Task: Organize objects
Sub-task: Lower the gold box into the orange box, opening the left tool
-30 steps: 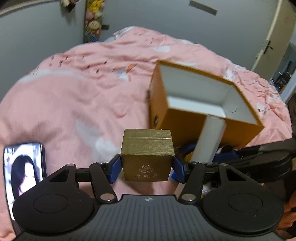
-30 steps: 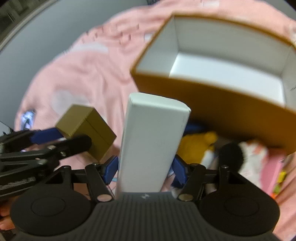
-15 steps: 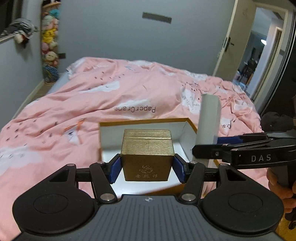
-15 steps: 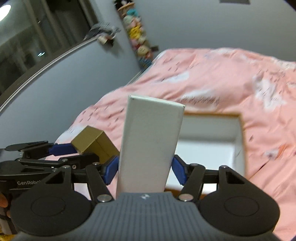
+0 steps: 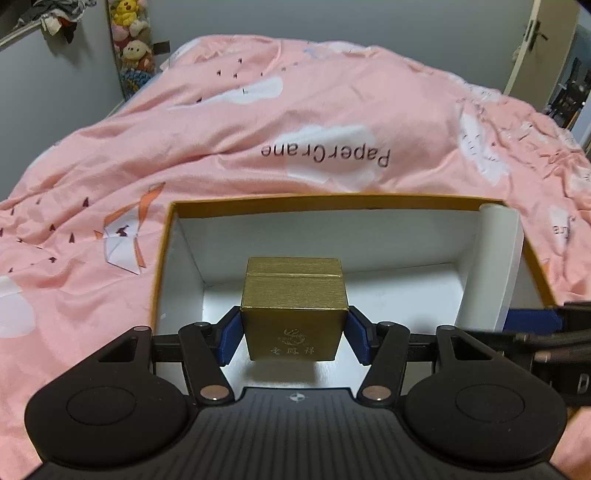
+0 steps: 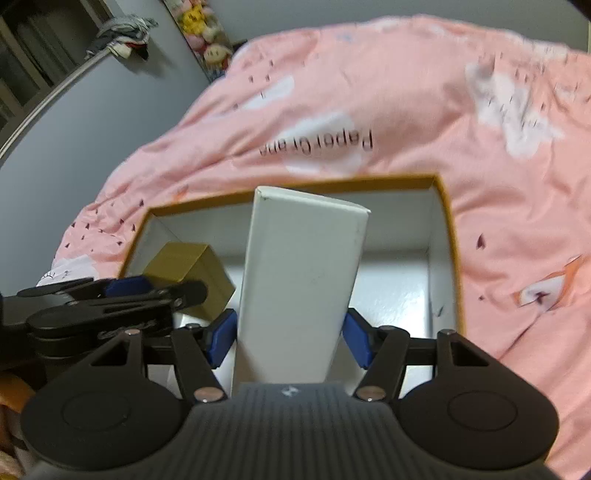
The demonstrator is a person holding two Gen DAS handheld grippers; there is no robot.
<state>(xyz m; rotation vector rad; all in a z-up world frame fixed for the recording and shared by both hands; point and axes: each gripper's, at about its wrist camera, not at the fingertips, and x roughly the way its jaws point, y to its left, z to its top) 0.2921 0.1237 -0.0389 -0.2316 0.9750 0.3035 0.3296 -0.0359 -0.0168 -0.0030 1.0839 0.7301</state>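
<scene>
A gold cube box [image 5: 293, 314] with a small emblem sits between the blue pads of my left gripper [image 5: 293, 334], which is shut on it. Below it lies an open orange box [image 5: 162, 258] with white inner walls, resting on the pink bed. My right gripper [image 6: 288, 334] is shut on a tall white box [image 6: 301, 280], held over the same orange box [image 6: 450, 229]. In the right wrist view the gold cube [image 6: 184, 269] and the left gripper appear at the left. The white box [image 5: 495, 266] stands at the orange box's right end in the left wrist view.
A pink duvet [image 5: 295, 110] with white clouds and printed text covers the bed. Stuffed toys [image 5: 131, 48] hang on the grey wall at the far left. A door [image 5: 532, 40] stands at the far right. Clothes [image 6: 122, 35] hang on a rail.
Both grippers have swung across the bed with their boxes. The orange box, earlier ahead and tilted in view, now lies directly beneath both held boxes.
</scene>
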